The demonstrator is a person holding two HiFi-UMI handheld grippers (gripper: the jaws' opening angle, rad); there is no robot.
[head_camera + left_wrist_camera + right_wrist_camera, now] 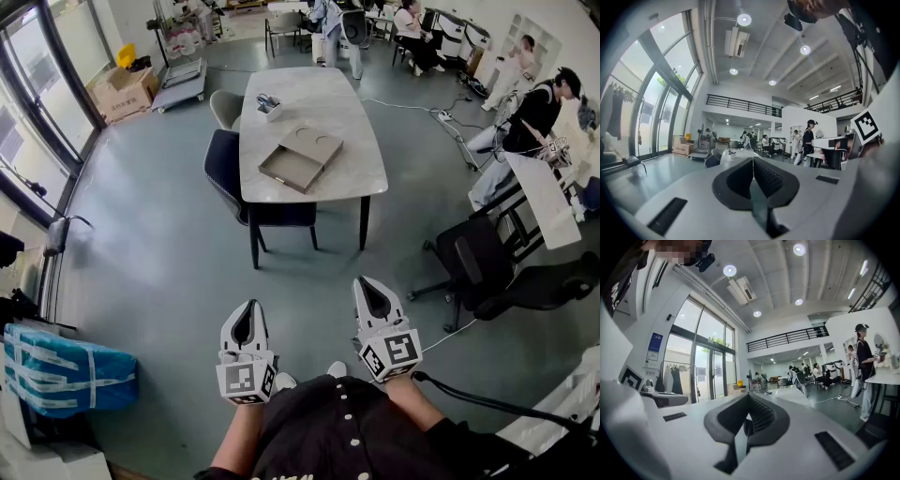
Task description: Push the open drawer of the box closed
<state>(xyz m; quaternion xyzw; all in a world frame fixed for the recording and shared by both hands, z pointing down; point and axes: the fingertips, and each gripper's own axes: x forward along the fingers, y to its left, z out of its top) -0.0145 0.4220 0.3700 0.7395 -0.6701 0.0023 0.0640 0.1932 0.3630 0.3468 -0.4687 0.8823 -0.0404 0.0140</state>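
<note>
Your left gripper (246, 317) and right gripper (369, 292), jaws closed and empty, hover well short of the table (314, 98) bearing the box (316, 143), its drawer (285, 170) open.

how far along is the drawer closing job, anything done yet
Nothing looks done: the box on the table has its drawer sticking out. Nothing is in hand: the left gripper and right gripper are held close to the person's body, well short of the table, jaws together and empty. Left to do: approach the table and push the drawer fully in.
</note>
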